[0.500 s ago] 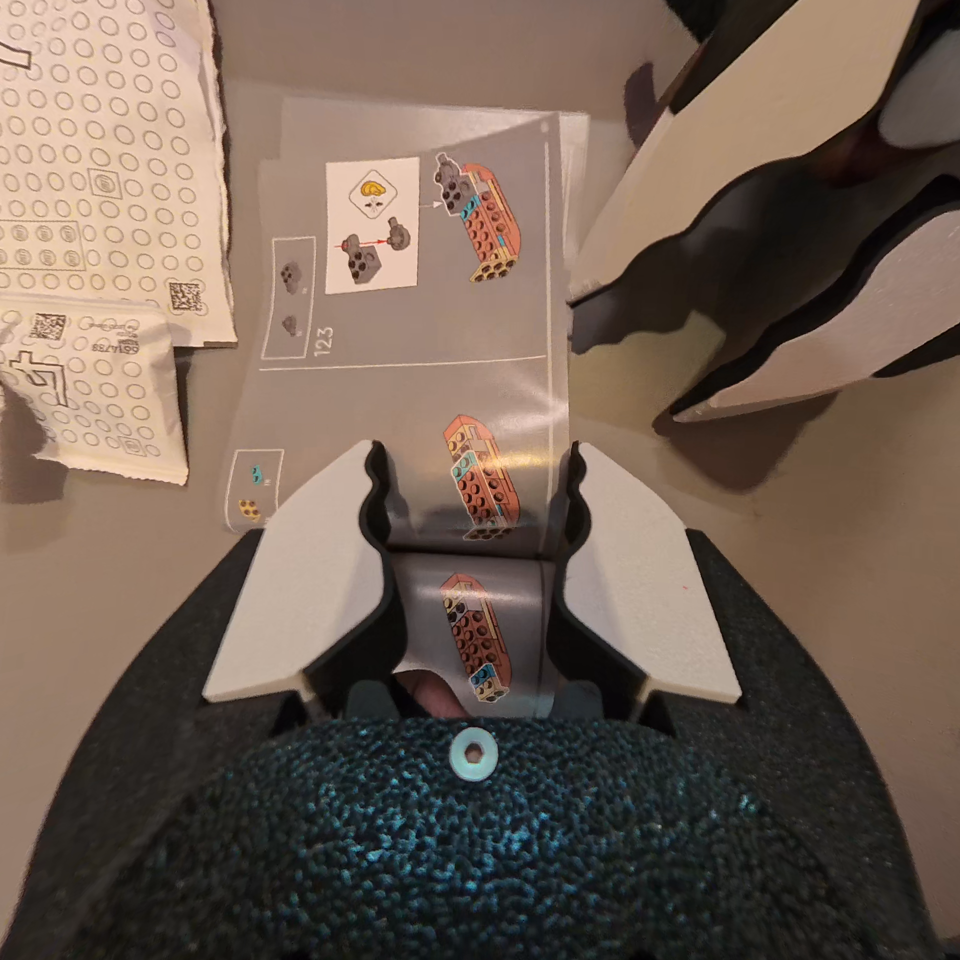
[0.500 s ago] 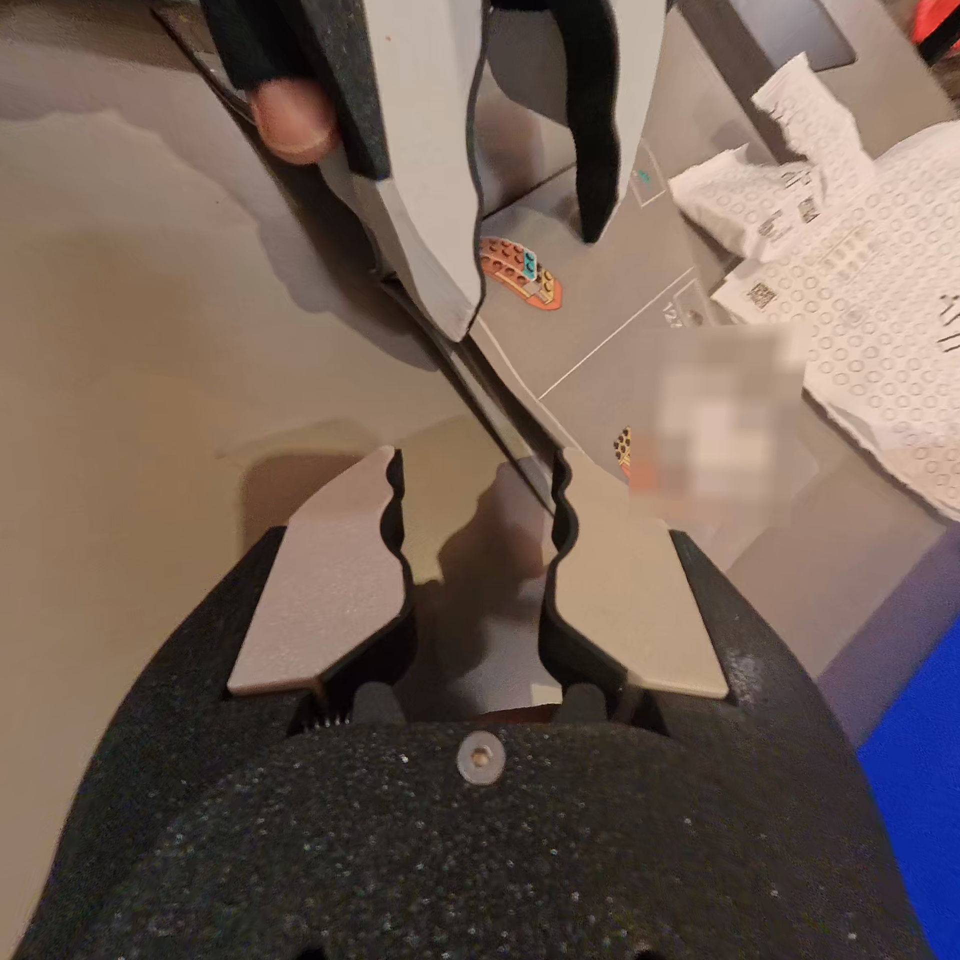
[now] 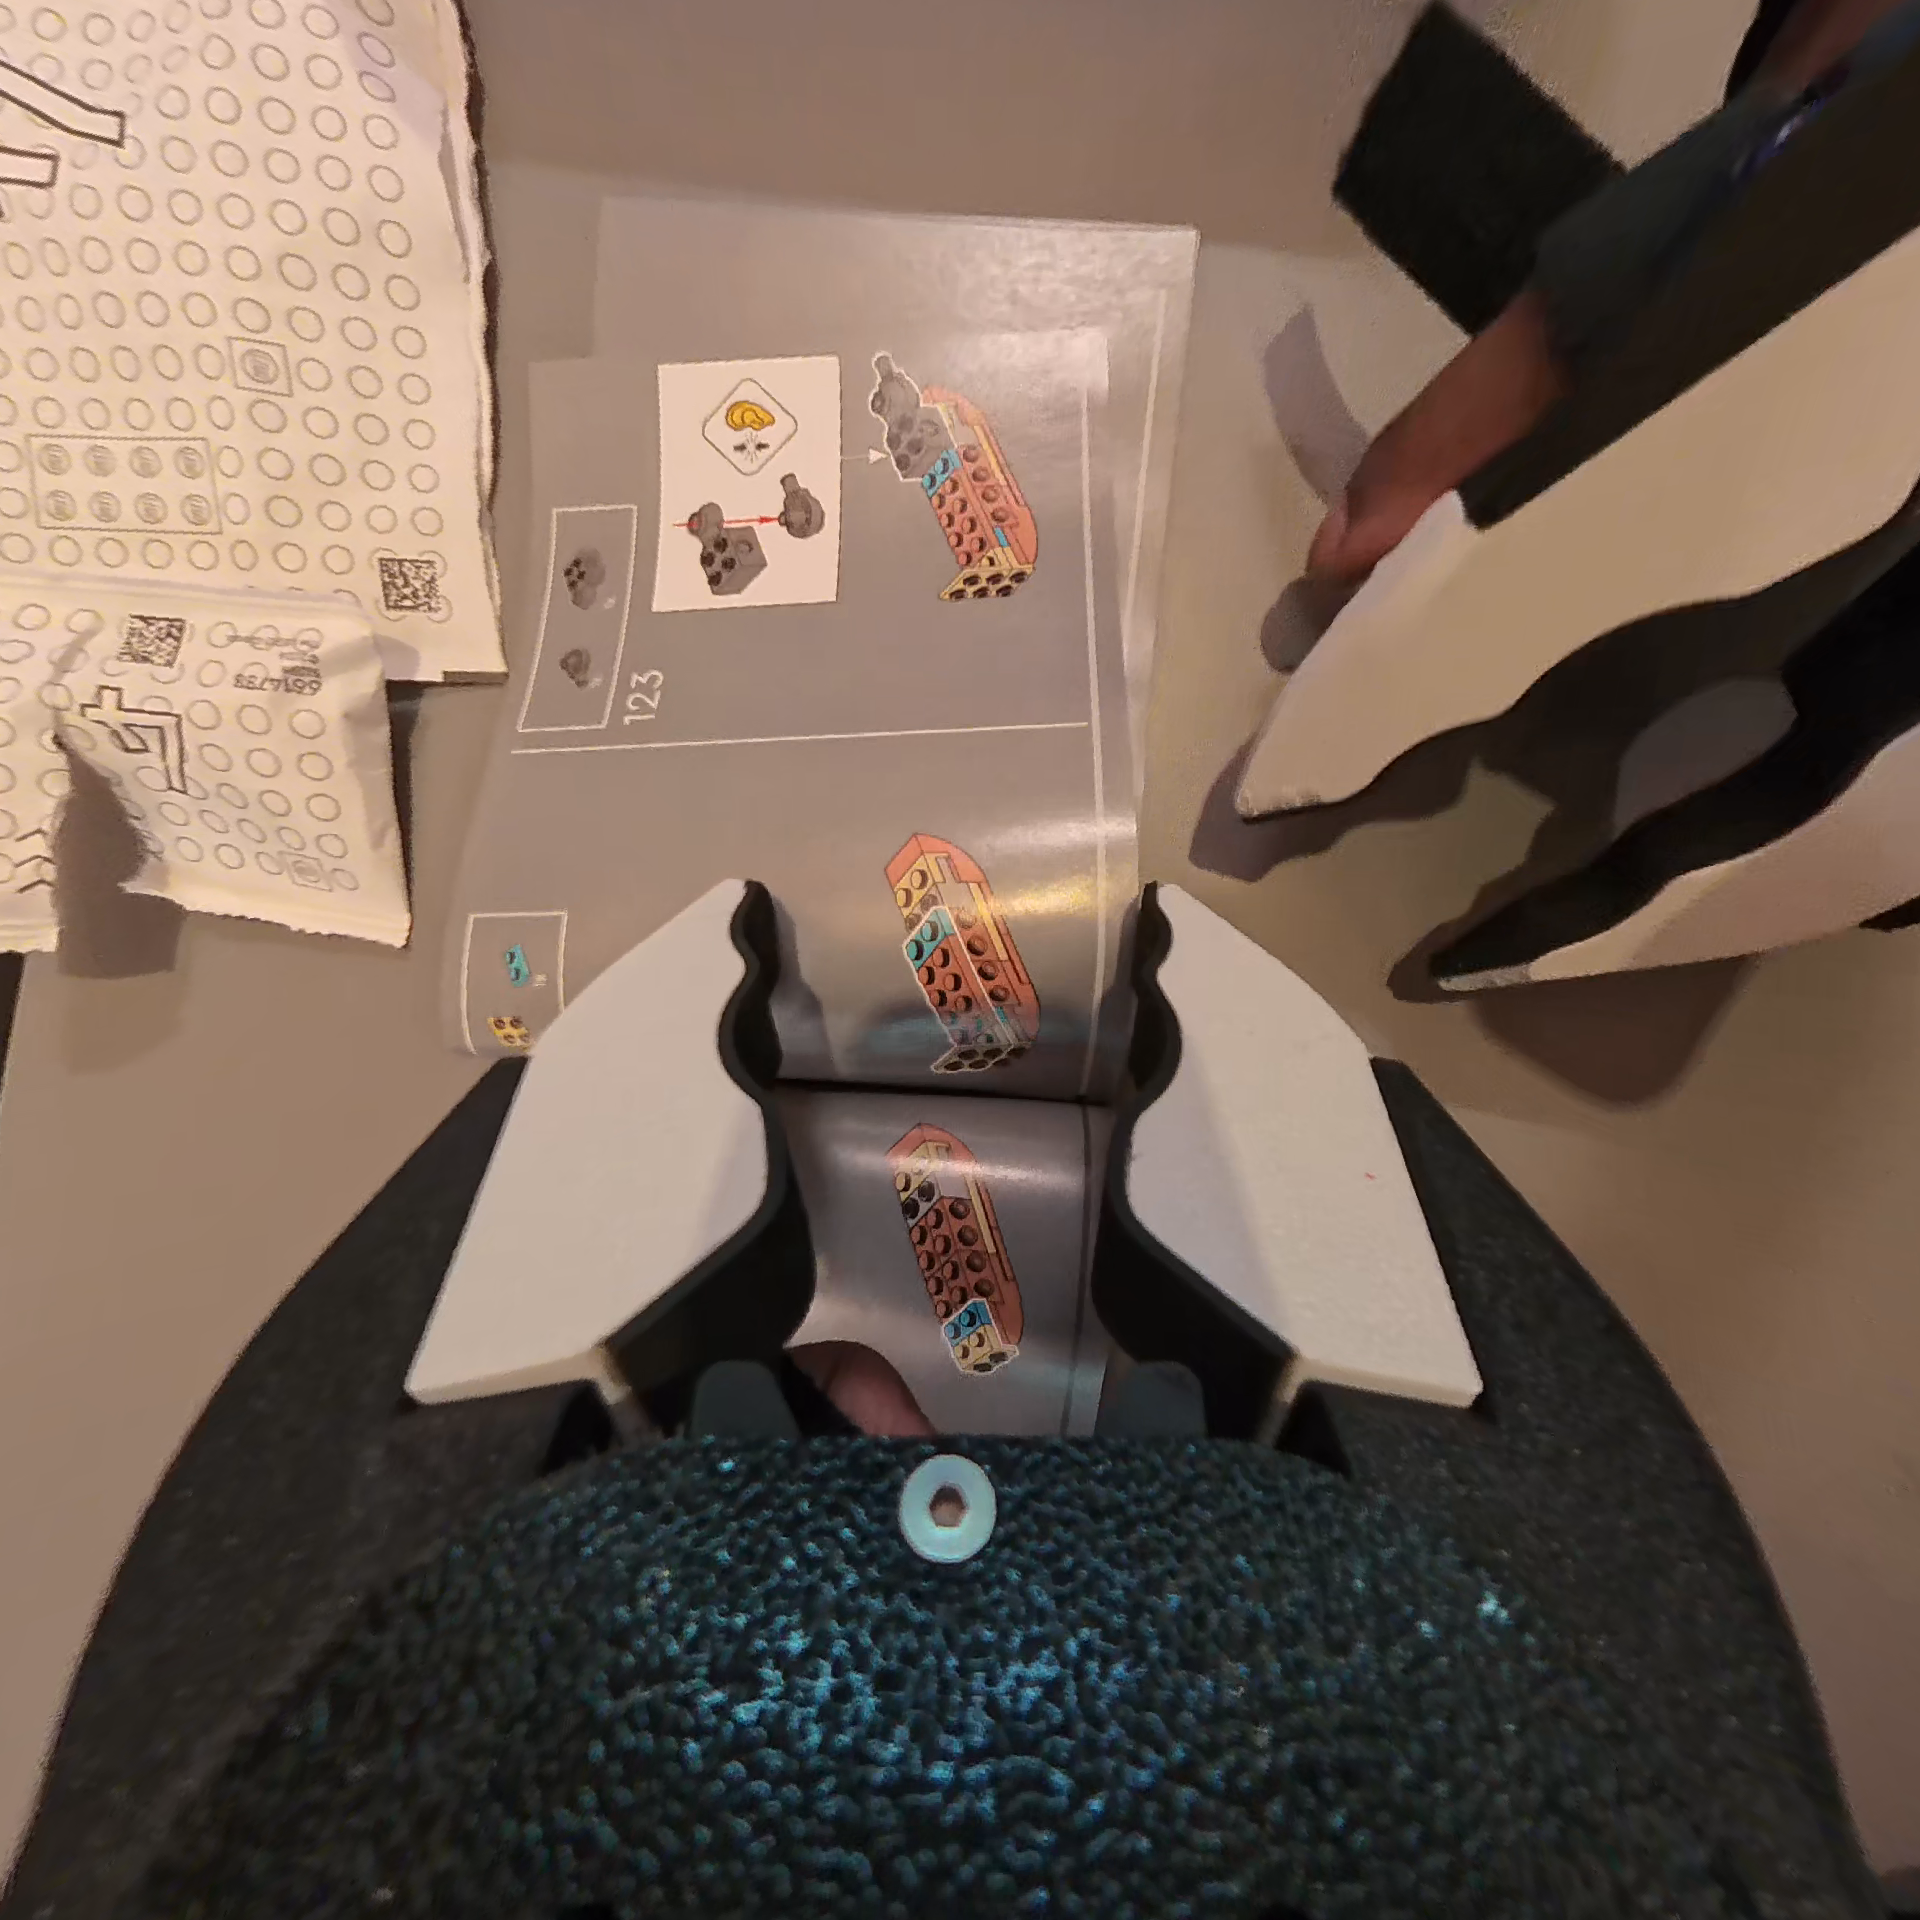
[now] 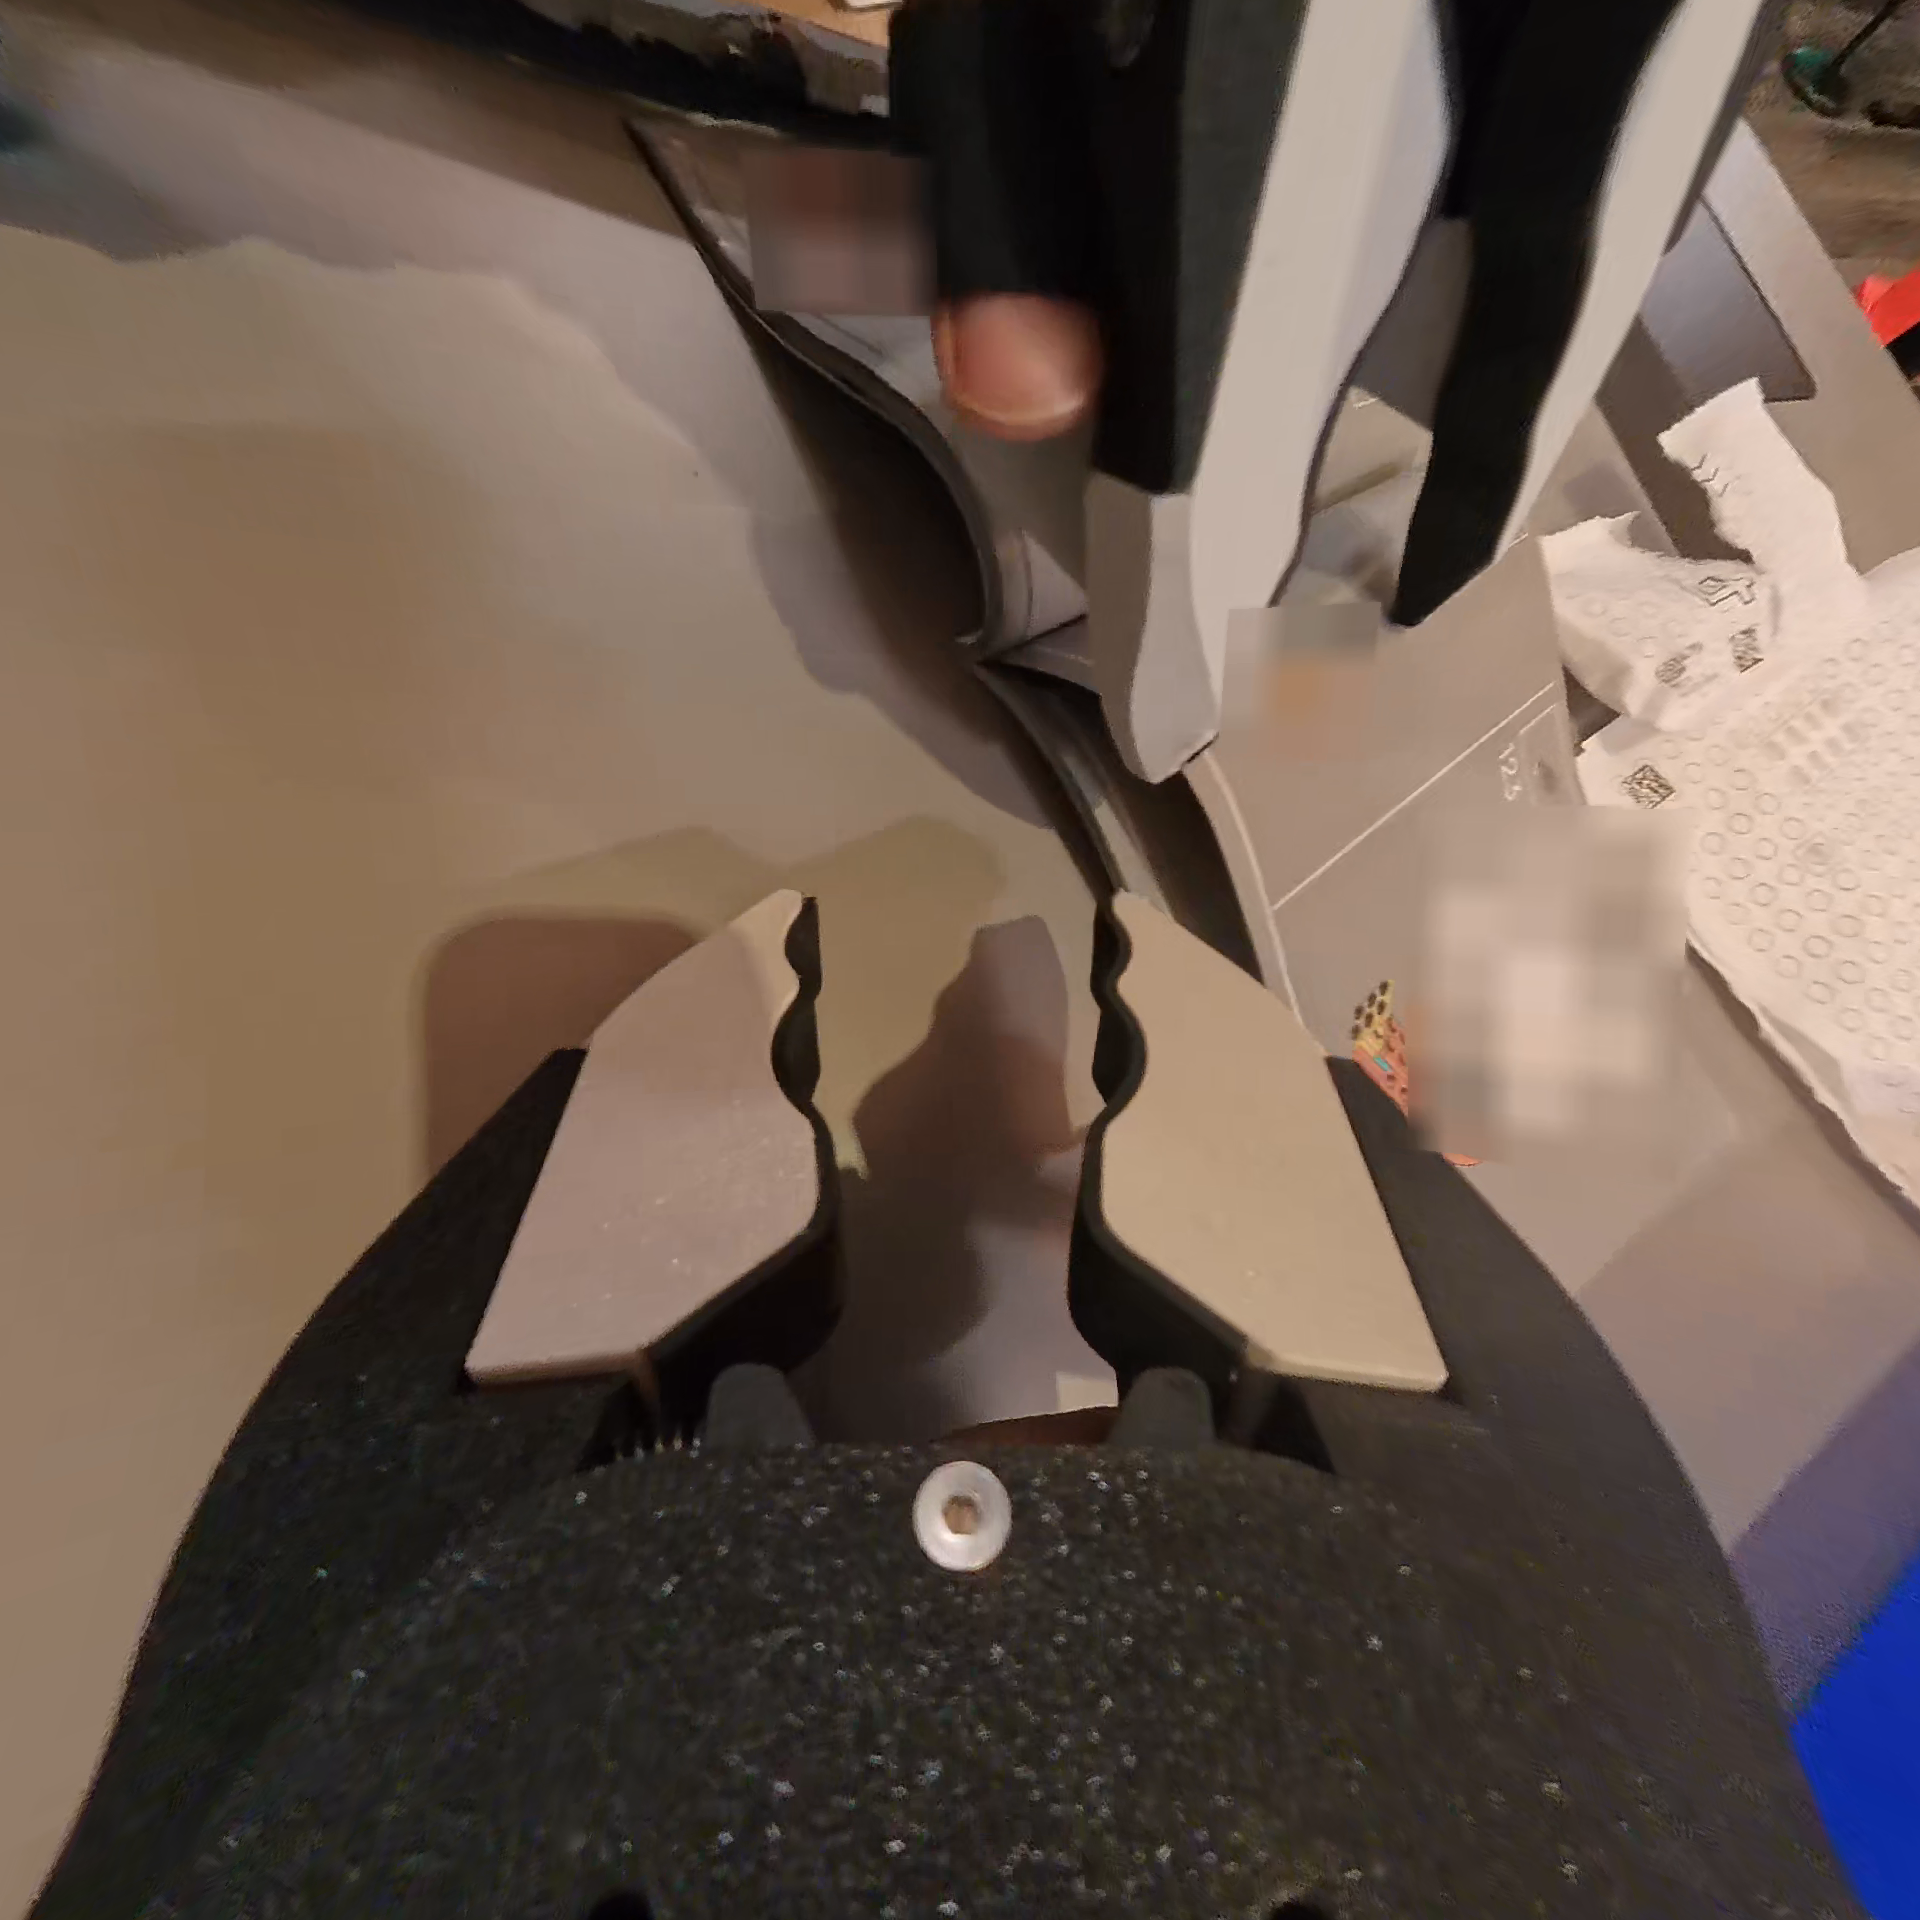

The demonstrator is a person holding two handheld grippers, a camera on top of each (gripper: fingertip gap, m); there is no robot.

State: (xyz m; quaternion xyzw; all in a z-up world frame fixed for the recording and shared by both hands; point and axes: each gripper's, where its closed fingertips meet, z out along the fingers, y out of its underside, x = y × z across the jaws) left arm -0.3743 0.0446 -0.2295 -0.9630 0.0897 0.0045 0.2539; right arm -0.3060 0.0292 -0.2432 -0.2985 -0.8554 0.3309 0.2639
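Two wrist cameras, close over one table

My left camera looks steeply down on the open instruction booklet (image 3: 831, 675), my right gripper (image 3: 1382, 894) entering at two o'clock. My right camera faces across the table (image 4: 364, 623), very near, sharing that booklet (image 4: 1403, 862) at one o'clock and my left gripper (image 4: 1288, 686) at twelve.

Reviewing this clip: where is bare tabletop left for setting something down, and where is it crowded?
Free: the tan table left of the booklet, around the open right gripper. Crowded: the booklet under the open left gripper, with white paper bags along its far side.
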